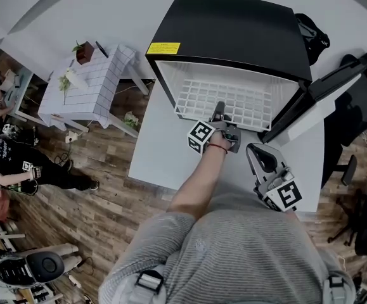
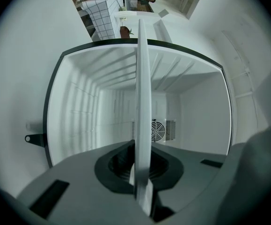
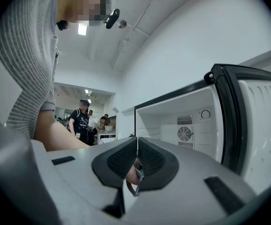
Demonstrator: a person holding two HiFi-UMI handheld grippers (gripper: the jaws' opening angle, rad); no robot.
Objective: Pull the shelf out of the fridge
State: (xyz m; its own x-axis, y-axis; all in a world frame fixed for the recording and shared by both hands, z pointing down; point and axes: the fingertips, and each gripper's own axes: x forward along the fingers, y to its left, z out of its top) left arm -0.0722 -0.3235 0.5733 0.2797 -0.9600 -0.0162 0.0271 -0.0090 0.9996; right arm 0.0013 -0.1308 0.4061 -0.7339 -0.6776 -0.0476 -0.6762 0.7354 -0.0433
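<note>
Left gripper view: left gripper [image 2: 142, 153] jaws clamp the shelf [image 2: 143, 93], standing edge-on between them.

A black box-shaped mini fridge [image 1: 234, 30] stood at the far side of the white surface [image 1: 164, 151], its door [image 1: 310, 106] swung open to the right. A white plastic grid shelf [image 1: 234, 100] projected from its opening toward the person. The left tool [image 1: 220, 116] was clamped on the shelf's front edge. The right tool [image 1: 262, 160], jaws together, was nearer and to the right, before the door. A small cloth-covered table [image 1: 91, 84] stood left of the fridge.
</note>
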